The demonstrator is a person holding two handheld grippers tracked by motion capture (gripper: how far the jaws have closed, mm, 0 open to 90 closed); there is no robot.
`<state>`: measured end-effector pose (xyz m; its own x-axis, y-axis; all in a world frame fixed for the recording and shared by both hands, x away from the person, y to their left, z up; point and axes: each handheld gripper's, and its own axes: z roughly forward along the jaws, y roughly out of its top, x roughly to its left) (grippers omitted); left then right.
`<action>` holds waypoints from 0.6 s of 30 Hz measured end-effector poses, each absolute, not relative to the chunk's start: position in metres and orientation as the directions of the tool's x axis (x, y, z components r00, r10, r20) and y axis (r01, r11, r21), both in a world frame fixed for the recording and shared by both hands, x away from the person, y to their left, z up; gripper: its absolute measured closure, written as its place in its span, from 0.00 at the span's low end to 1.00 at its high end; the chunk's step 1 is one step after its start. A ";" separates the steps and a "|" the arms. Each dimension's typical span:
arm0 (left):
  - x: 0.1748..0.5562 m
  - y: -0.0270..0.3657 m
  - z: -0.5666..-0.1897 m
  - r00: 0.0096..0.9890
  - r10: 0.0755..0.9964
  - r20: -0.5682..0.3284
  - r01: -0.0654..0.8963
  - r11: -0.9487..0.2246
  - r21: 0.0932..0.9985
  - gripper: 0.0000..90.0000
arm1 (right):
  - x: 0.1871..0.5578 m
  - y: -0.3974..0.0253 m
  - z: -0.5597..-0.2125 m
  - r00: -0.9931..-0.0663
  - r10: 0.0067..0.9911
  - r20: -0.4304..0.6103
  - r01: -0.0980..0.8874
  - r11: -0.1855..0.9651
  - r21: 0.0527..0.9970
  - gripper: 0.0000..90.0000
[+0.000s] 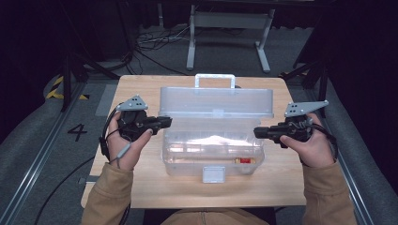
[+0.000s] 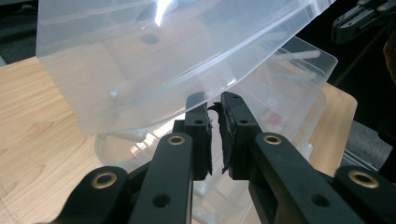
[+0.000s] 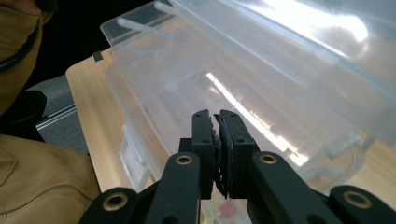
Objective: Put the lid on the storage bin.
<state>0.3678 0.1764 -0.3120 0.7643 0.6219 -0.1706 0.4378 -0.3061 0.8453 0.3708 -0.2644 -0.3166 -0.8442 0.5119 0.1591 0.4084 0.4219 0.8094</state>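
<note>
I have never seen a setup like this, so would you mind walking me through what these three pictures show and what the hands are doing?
There is no robot here: a person sits at a wooden table and holds a hand-operated two-jaw gripper in each hand. The high view looks down from above the person; the left gripper is at its left and the right gripper at its right. The other two pictures come from small cameras riding on the grippers, looking along their black jaws.

On the table stands a clear plastic box with its hinged lid raised and a white handle at the lid's far edge. A small red item lies inside.

Both grippers sit at the box's ends with jaws closed and nothing visibly between them. Whether they touch the box is hard to tell.
</note>
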 end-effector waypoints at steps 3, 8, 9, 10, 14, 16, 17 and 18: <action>0.368 0.176 -0.312 0.765 0.621 -0.171 0.440 -0.309 0.843 0.91 | 0.372 -0.267 -0.318 -0.830 0.530 0.175 0.432 0.411 0.803 0.97; 0.367 0.177 -0.312 0.769 0.617 -0.169 0.440 -0.318 0.840 0.91 | 0.374 -0.273 -0.318 -0.807 0.559 0.189 0.462 0.400 0.792 0.99; 0.367 0.177 -0.312 0.769 0.615 -0.171 0.442 -0.320 0.838 0.91 | 0.374 -0.274 -0.318 -0.806 0.563 0.183 0.460 0.400 0.793 0.99; 0.367 0.176 -0.312 0.768 0.616 -0.178 0.449 -0.318 0.835 0.91 | 0.374 -0.274 -0.318 -0.804 0.565 0.183 0.461 0.398 0.794 0.99; 0.367 0.176 -0.313 0.771 0.611 -0.180 0.456 -0.330 0.827 0.91 | 0.376 -0.279 -0.318 -0.790 0.583 0.188 0.474 0.386 0.791 1.00; 0.367 0.176 -0.313 0.771 0.611 -0.180 0.457 -0.334 0.824 0.90 | 0.376 -0.281 -0.318 -0.780 0.593 0.199 0.486 0.375 0.789 1.00; 0.367 0.175 -0.313 0.770 0.611 -0.184 0.463 -0.337 0.820 0.90 | 0.377 -0.283 -0.318 -0.776 0.597 0.202 0.489 0.369 0.790 1.00; 0.367 0.175 -0.314 0.771 0.609 -0.184 0.464 -0.340 0.818 0.90 | 0.378 -0.284 -0.319 -0.770 0.604 0.205 0.494 0.362 0.791 1.00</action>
